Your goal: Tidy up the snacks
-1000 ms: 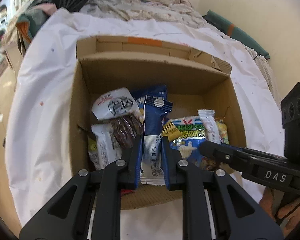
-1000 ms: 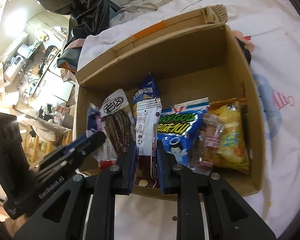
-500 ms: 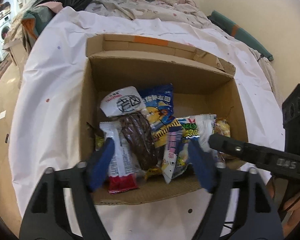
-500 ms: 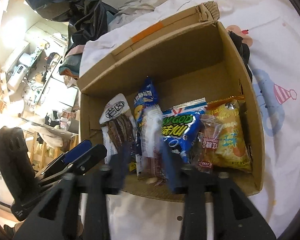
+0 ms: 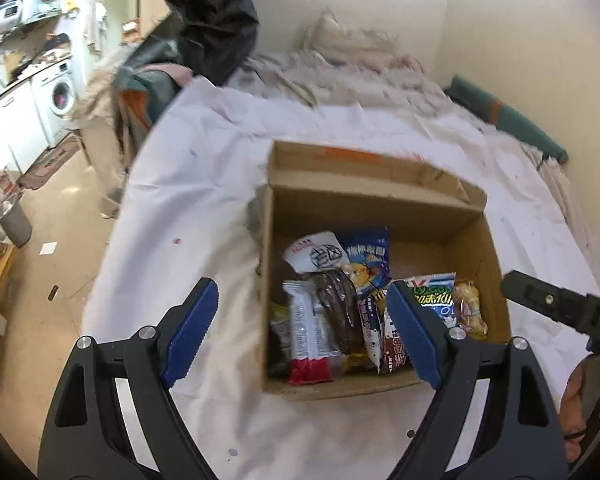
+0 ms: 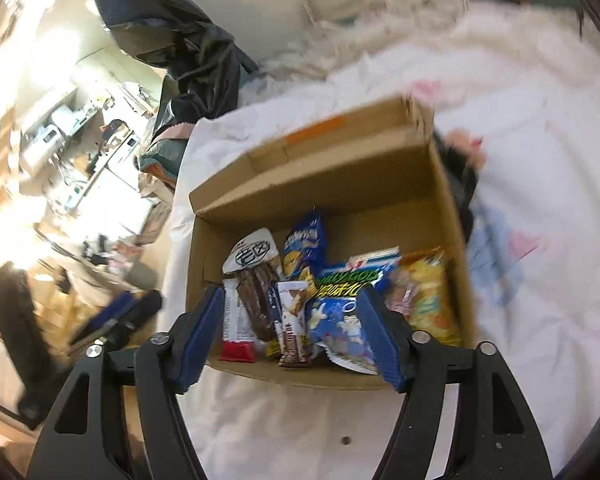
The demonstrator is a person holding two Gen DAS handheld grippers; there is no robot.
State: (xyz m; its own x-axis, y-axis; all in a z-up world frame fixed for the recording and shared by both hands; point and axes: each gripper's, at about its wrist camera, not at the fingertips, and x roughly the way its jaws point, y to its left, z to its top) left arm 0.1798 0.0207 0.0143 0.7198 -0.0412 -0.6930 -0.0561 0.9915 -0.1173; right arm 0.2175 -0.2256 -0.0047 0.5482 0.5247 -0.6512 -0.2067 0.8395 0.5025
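Two tools hang above a cardboard box (image 5: pixel 496 264) on a bed covered with a white sheet (image 5: pixel 204 184), and both stand released, holding nothing. Since earlier frames are at hand, we note that the jaws of the left tool (image 5: pixel 300 320) and the right tool (image 6: pixel 290 326) have just been opening; only air lies between the blue pads, with the snacks seen below them inside the box.

We read what print we can. On the blue bag (image 6: pixel 342 304) green letters spell something like "Y GOD". A white pack (image 5: pixel 316 254) carries a round black mark with characters we cannot make out. The blue pack (image 5: pixel 370 258) behind it bears white characters, also unreadable. Beside these lie a dark brown pack (image 5: pixel 338 312), a white bar with a red end (image 5: pixel 308 340), a brown-and-white bar (image 6: pixel 292 320) and a yellow bag (image 6: pixel 428 296) against the right wall. On the right tool, seen at the edge of the left view, we read only "D".

All snacks sit in the near half of the box, crowded against its front wall; the far half of the floor is bare cardboard. An orange tape strip (image 5: pixel 350 156) marks the far flap. The box stands on the sheet with open cloth on every side, and the bed's left edge drops to a tan floor (image 5: pixel 60 224).
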